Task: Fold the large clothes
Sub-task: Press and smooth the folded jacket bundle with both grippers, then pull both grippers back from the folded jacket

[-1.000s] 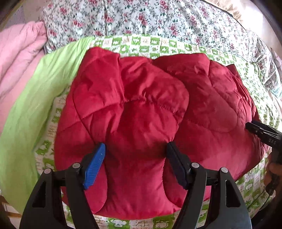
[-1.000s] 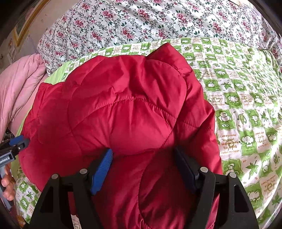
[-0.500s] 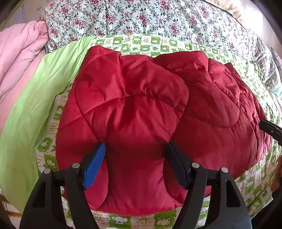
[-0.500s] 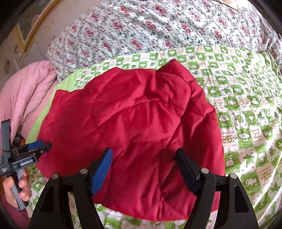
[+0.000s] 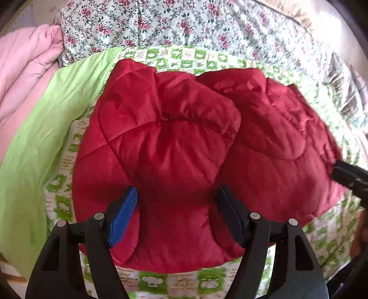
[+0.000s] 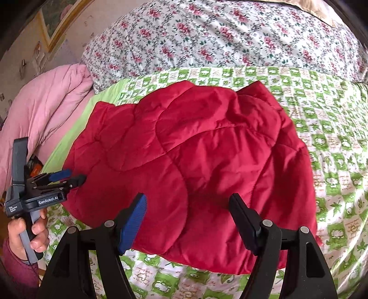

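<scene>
A red quilted jacket (image 5: 179, 142) lies folded into a puffy bundle on the green-and-white checked sheet (image 5: 184, 55). My left gripper (image 5: 177, 214) stands open on the jacket's near part. Its fingertips (image 5: 124, 211) sink into the padding, with a ridge of fabric bulging between the jaws. The right wrist view shows this gripper (image 6: 71, 176), held by a hand (image 6: 27, 232), at the left edge of the jacket (image 6: 195, 161). My right gripper (image 6: 186, 220) hovers open above the jacket's near hem with nothing between its fingers. A blurred tip of it (image 5: 349, 177) shows at the jacket's right side.
A pink quilt (image 6: 46, 110) is piled at the left, beside a plain light-green strip of sheet (image 5: 46, 138). A floral bedcover (image 6: 218, 34) spans the back. Checked sheet (image 6: 333, 138) lies bare to the right of the jacket. A framed picture (image 6: 57, 20) hangs on the wall at far left.
My right gripper has lifted up and drawn back off the jacket, whose right half now lies flatter and in fuller view. The left gripper has stayed put on the jacket.
</scene>
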`<state>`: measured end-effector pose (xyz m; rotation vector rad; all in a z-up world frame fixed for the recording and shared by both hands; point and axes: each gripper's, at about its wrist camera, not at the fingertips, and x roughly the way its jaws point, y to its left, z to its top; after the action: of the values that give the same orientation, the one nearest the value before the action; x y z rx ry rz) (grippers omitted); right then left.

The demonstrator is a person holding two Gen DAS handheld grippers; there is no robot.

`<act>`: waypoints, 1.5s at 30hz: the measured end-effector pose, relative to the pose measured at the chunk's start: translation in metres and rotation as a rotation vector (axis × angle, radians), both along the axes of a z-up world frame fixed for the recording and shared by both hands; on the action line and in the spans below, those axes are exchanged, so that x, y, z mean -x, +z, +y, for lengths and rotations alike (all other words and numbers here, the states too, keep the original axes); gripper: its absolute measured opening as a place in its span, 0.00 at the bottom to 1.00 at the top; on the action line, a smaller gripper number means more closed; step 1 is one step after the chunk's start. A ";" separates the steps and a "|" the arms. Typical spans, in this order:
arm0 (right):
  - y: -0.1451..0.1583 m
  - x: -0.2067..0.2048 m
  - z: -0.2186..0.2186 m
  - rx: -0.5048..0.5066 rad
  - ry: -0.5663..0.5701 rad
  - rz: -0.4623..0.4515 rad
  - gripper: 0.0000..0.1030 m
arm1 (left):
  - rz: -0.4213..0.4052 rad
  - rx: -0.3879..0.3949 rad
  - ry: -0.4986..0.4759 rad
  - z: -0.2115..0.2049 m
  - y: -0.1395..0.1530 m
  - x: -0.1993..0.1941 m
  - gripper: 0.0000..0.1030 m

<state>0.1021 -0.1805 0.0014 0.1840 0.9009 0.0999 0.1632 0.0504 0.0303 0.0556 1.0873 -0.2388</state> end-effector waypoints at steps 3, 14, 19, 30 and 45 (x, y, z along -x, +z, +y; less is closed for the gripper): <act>-0.005 -0.008 0.004 0.024 0.008 0.015 0.73 | 0.024 -0.007 -0.008 -0.002 -0.007 -0.004 0.70; -0.043 -0.053 -0.021 0.086 -0.074 0.077 0.73 | 0.046 -0.084 0.012 -0.015 -0.033 -0.039 0.92; -0.047 -0.049 -0.024 0.071 -0.082 0.056 0.73 | 0.027 -0.104 0.011 -0.019 -0.037 -0.039 0.94; -0.036 -0.034 -0.021 0.076 -0.111 0.058 0.73 | -0.009 -0.117 0.006 -0.017 -0.026 -0.026 0.93; -0.007 0.004 -0.008 0.045 -0.081 -0.001 0.74 | -0.038 -0.115 0.005 -0.013 -0.006 0.001 0.93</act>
<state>0.0979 -0.1881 -0.0056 0.1782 0.8929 0.0041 0.1623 0.0379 0.0244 0.1602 1.0624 -0.1701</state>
